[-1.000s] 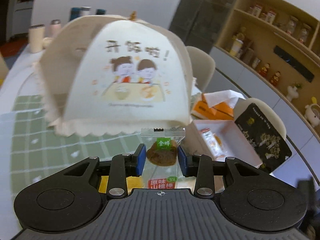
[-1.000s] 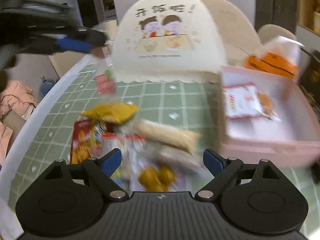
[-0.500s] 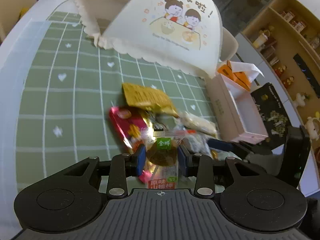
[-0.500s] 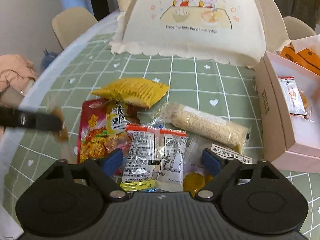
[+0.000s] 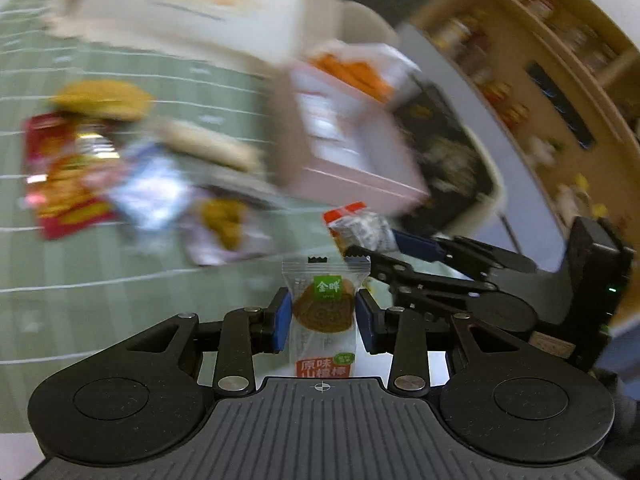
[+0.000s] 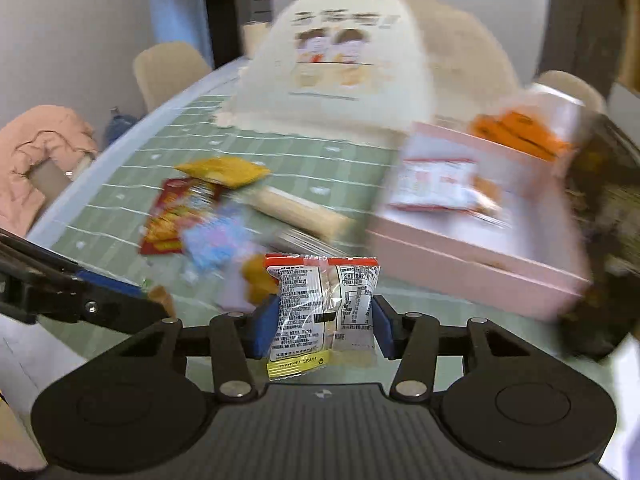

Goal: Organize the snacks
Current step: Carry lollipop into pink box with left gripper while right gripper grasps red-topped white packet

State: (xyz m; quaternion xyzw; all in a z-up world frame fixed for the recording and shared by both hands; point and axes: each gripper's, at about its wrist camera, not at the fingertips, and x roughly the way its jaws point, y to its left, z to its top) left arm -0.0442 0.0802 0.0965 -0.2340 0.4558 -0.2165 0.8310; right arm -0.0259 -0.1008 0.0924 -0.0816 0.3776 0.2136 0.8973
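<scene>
My left gripper [image 5: 322, 318] is shut on a clear hawthorn snack packet [image 5: 324, 300] with a brown disc and a green label. My right gripper [image 6: 322, 320] has its jaws closing, and the blue pads press on two red-topped clear packets [image 6: 320, 296] held above the table. Seen from the left wrist, the right gripper [image 5: 376, 246] carries those packets [image 5: 360, 228] just ahead of my left one. The open pink box [image 6: 480, 264] lies to the right with one packet [image 6: 436, 184] inside. Loose snacks [image 6: 192, 216] lie on the green checked cloth. Both views are blurred by motion.
A cream mesh food cover [image 6: 340, 64] stands behind the snack pile. An orange tissue box [image 6: 516, 132] and a black box [image 5: 452, 152] sit beyond the pink box. A chair with a pink jacket [image 6: 36, 148] is at the table's left edge, and shelves [image 5: 540, 60] line the right.
The right gripper closed on the two red-topped packets and lifted them out of the pile. The left gripper, still holding the hawthorn packet, swung right and lower toward the pink box.
</scene>
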